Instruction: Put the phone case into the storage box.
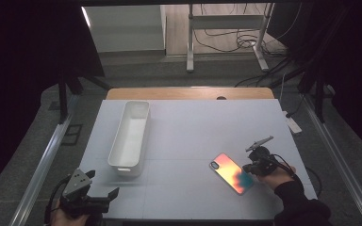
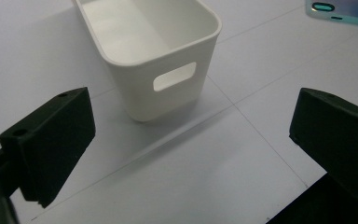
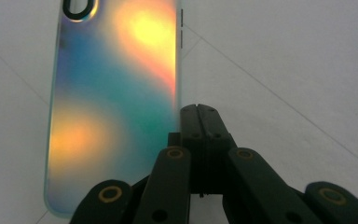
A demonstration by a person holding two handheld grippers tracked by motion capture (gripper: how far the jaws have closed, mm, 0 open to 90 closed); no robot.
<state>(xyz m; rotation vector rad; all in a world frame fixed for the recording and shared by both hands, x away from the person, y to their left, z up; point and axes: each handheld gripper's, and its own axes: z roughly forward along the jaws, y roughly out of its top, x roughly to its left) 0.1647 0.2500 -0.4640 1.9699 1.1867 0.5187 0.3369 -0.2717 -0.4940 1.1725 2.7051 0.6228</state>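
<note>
High view puts the phone case point(image 1: 232, 173) flat on the white table point(image 1: 193, 127), iridescent side up, at the near right — well apart from the white bin point(image 1: 131, 137). Right gripper point(image 1: 253, 165) sits at the case's long edge, jaws pressed together with nothing between them. Left gripper point(image 1: 104, 194) hangs at the near-left corner — jaws spread wide, empty, facing the bin's handle end.

An iridescent phone case point(image 1: 232, 173) shimmers orange, yellow and teal on the pale grey table point(image 1: 193, 127). Beside it stands a plain white bin point(image 1: 130, 136). Both claws are black.
</note>
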